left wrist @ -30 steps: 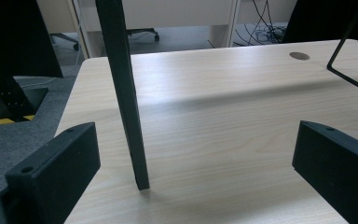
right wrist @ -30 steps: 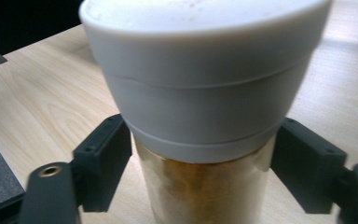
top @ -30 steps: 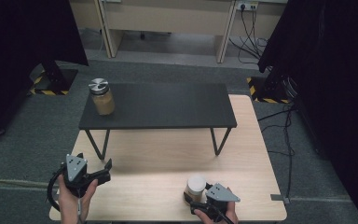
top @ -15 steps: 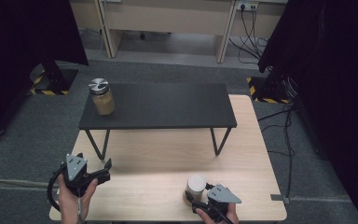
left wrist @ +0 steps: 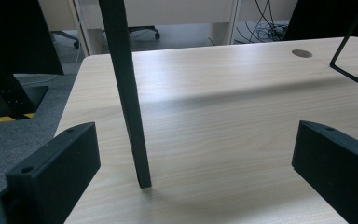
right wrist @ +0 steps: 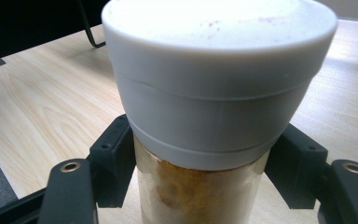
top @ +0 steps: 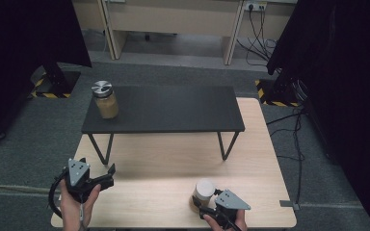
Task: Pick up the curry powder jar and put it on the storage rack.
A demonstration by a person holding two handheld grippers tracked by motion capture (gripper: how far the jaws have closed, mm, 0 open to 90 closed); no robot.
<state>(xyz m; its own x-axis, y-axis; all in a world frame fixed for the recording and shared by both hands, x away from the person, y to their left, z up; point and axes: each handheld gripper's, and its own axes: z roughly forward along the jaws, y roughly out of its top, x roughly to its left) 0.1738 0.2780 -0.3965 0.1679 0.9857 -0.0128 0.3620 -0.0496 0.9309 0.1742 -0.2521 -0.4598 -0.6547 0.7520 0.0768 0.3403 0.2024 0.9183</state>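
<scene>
While the white-lidded jar [right wrist: 205,140] stood at the near edge of the pale bench [top: 173,159], the right gripper [top: 207,208] had just closed its jaws on its glass body; lifting remained. A metal-lidded jar [top: 105,99] sat on the black stand [top: 173,108]. The left gripper [top: 103,175] hung released. No writing was legible.

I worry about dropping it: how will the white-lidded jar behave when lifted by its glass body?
The jar looks smooth-sided, so it may slip in the right tongs, whose jaws have just been closing on it. Its wide white lid overhangs them and might catch a slide. Partly filled with brown powder, it probably feels moderately heavy.
</scene>
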